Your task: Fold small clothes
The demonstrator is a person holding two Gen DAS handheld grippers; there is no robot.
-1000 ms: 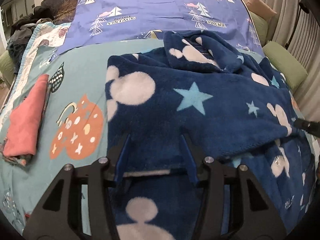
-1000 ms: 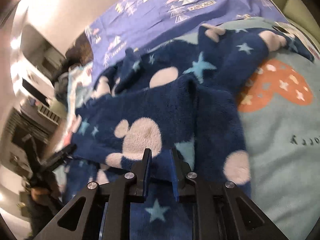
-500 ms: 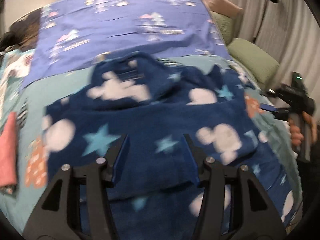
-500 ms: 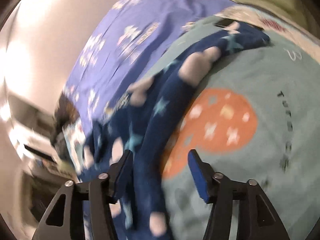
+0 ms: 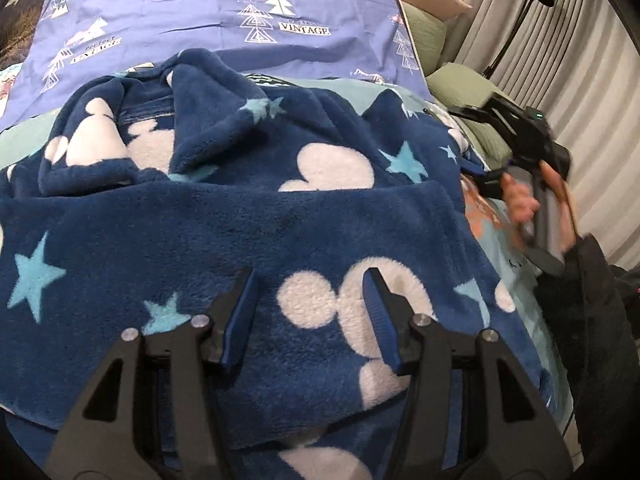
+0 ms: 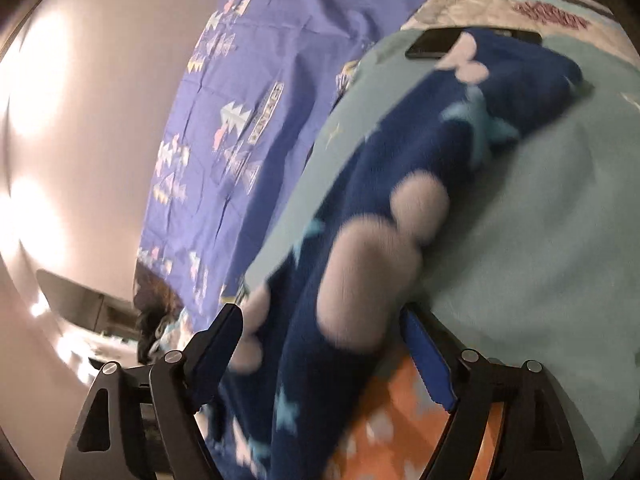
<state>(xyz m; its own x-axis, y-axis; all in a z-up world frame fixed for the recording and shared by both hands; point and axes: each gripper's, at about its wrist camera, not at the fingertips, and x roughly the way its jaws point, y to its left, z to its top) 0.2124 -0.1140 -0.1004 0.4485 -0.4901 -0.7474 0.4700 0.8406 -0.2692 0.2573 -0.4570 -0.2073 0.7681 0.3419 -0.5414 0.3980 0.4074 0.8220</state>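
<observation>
Navy fleece garment [image 5: 280, 220] lies spread across the teal bed cover [image 6: 560, 220], near edge folded over into a flat band; far part is bunched and rumpled. Left gripper [image 5: 310, 284] sits over that near fold, jaws wide, holding nothing. Right gripper [image 6: 320, 320] is out at the right side of the bed, jaws wide too, straddling a sleeve-like strip of the same fleece but not clamped on it; that view is motion-blurred, so contact can't be confirmed. Likely step: take the right-hand sleeve and bring it in over the body. To do it well, the right gripper should bite at the sleeve edge, not mid-pile, lift just enough to clear, and lay it flush with the fold line, while the left pins the near fold to stop the fleece dragging. Count: one garment, two grippers, one dark phone-like slab [image 6: 432, 44] at the far end of the sleeve, one purple sheet [image 5: 224, 12], two green cushions [image 5: 464, 80].
</observation>
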